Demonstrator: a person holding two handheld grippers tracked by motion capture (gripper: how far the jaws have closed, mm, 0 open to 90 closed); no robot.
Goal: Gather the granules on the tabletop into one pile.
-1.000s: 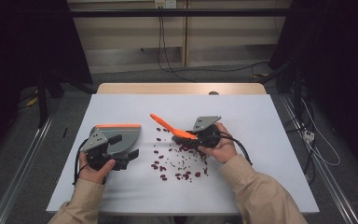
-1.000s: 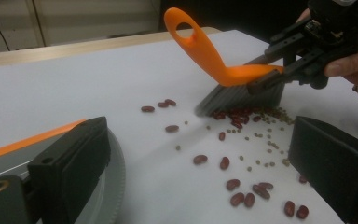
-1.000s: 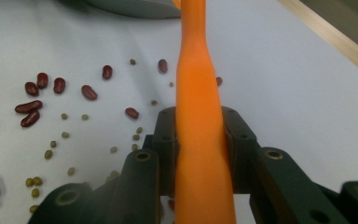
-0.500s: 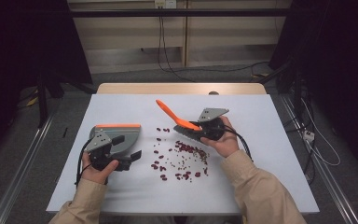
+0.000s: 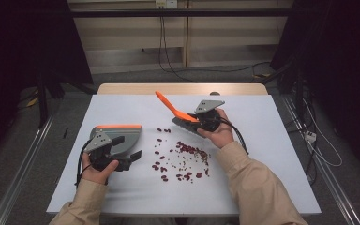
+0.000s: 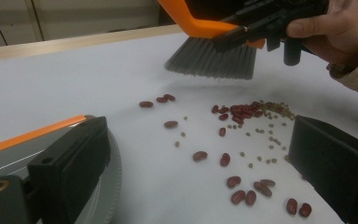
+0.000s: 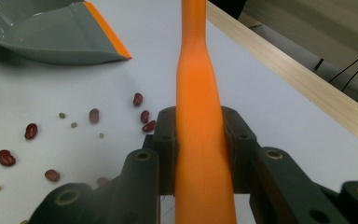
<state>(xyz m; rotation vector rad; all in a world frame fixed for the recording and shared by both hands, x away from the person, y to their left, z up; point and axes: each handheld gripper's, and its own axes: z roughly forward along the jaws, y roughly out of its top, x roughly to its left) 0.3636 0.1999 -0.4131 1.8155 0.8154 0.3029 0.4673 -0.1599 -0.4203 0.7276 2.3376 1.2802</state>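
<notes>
Work in hand: sweeping spilled beans off the white tabletop into a dustpan.
Right tongs: clenched on the orange handle of a small brush; the right gripper view has both jaws pressed flat against the handle.
Brush position: bristles lifted clear of the tabletop, hanging over the far edge of the bean scatter, handle slanting up and away.
Left tongs: hold the dustpan near its back edge; the left jaw lies on the grey pan, the right jaw stands well apart, so whether the grip is truly clamped I cannot tell.
Dustpan position: flat on the tabletop to the left of the beans, apart from them.
Beans: red ones scattered between pan and brush, densest near the brush.
Step, as I judge it: brush raised between strokes, nothing yet in the pan.
Next move calls for: setting the bristles down behind the thick cluster, then drawing them toward the pan, whose open edge must meet the beans.
Left gripper view adds: small green peas mixed among the red beans, and the gap under the bristles.
High view adds: the whole layout, both forearms, pan and brush well apart.
</notes>
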